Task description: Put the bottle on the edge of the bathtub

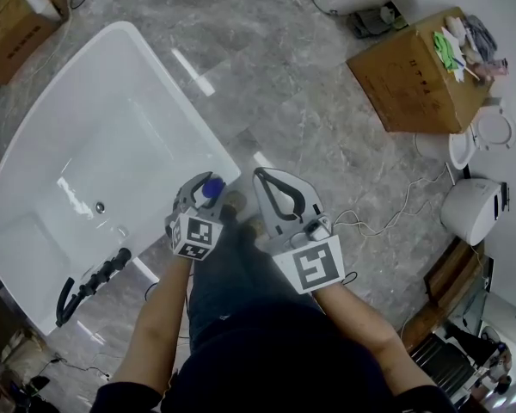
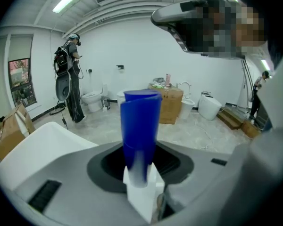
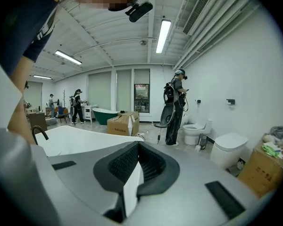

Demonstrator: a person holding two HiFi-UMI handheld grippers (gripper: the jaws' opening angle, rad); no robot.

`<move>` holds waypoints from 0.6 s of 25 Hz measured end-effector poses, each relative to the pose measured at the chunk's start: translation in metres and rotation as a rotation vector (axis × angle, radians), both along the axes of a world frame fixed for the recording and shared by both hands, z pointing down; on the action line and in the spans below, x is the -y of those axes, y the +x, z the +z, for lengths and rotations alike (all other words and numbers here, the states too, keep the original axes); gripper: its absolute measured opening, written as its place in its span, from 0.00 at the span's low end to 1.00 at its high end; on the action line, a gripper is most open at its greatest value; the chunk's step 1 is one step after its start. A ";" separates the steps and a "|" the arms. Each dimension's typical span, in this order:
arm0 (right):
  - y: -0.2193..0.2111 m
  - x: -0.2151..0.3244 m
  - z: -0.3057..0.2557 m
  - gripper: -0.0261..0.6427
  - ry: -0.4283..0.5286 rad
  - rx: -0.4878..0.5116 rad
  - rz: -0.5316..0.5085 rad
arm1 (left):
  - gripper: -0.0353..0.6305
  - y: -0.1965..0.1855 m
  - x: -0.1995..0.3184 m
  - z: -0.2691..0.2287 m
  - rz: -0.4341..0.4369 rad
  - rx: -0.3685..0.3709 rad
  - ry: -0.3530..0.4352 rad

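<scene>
Steep downward look at a grey marbled floor [image 1: 327, 144], with a white bathtub [image 1: 34, 119] filling the left side. Two bare forearms reaching up from the bottom edge, each ending in a grey tool with a square-marker cube.

In the left hand-held gripper [image 1: 203, 194], a blue bottle [image 1: 211, 188], pinched between jaws spread wide around its body. From the left gripper view, bottle [image 2: 140, 126] upright and rising well above the jaws, deep blue with a paler lower end against a white pad. Carried right at the bathtub's near corner, beside the rim; impossible to tell whether it touches the rim.

Just to the right, the right hand-held gripper [image 1: 267, 179], jaws pressed together with nothing between them, over the floor and clear of the bathtub.

On the bathtub's near rim at lower left, a black faucet [image 1: 90, 282]. At upper right, a cardboard box [image 1: 413, 80] with small items on top, and a white toilet [image 1: 473, 209] below it. Far off in both gripper views, a standing person [image 3: 174, 107] in dark clothes.
</scene>
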State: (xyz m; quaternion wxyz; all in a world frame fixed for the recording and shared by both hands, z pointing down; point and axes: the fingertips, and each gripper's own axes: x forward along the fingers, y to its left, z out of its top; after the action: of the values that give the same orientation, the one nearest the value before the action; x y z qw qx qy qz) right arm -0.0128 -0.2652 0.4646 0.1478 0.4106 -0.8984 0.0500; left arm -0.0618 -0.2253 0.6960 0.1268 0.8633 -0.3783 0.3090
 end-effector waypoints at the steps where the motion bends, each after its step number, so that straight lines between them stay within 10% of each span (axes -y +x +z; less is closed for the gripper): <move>1: 0.000 0.000 0.001 0.06 0.001 -0.004 0.000 | 0.28 0.000 0.001 0.003 0.001 0.001 -0.003; 15: 0.008 -0.004 0.010 0.06 -0.010 -0.039 0.020 | 0.28 0.006 0.007 0.034 0.016 -0.025 -0.019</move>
State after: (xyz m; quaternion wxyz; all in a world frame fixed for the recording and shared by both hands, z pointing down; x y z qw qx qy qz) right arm -0.0050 -0.2616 0.4747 0.1670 0.4199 -0.8908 0.0482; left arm -0.0563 -0.2326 0.7299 0.1373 0.8688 -0.3669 0.3029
